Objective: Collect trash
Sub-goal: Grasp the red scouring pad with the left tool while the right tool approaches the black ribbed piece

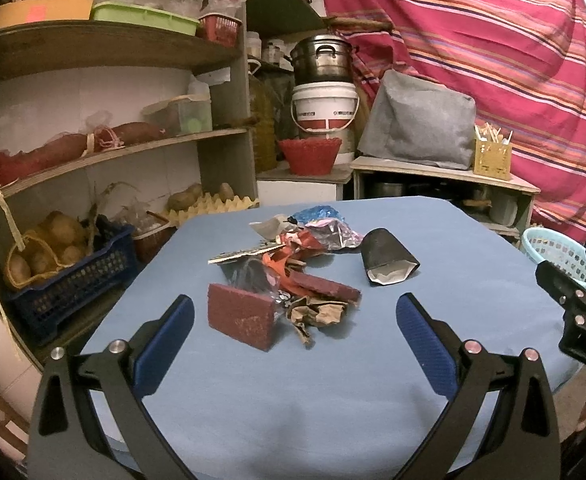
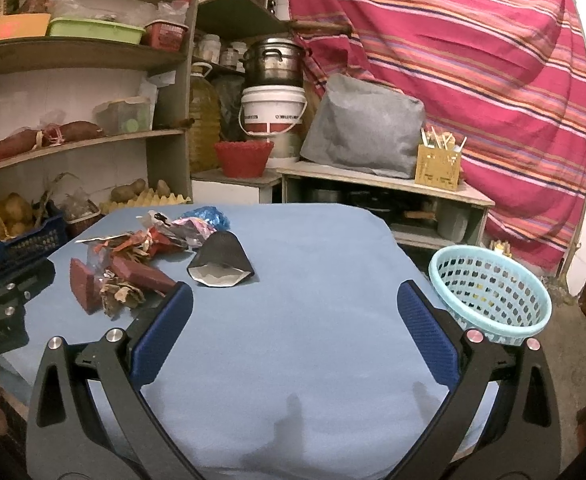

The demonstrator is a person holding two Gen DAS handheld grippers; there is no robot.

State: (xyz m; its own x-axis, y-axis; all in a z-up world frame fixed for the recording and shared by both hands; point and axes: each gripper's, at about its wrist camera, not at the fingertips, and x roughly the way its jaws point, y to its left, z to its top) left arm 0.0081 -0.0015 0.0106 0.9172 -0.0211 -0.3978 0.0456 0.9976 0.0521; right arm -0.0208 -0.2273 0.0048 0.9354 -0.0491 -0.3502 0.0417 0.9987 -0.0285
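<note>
Currently, both the left gripper (image 1: pixel 295 314) and right gripper (image 2: pixel 295 300) are spread wide and empty; the trash pile (image 1: pixel 289 272) lies just ahead of the left for pickup, the basket (image 2: pixel 489 292) beside the right.

Premises: a home pantry or storeroom. Left of the tongs, wooden shelves (image 1: pixel 105 148) hold potatoes (image 1: pixel 53 240) and egg trays (image 1: pixel 213 204). Ahead stand a cooking pot (image 1: pixel 321 60), a bucket (image 1: pixel 325 108) and an oil jug (image 1: pixel 261 120). A striped cloth (image 1: pixel 493 60) covers the wall.

Only "DAS" can be read, embossed on the right tongs (image 1: pixel 585 316); the bucket (image 1: pixel 325 110) print is illegible.
</note>
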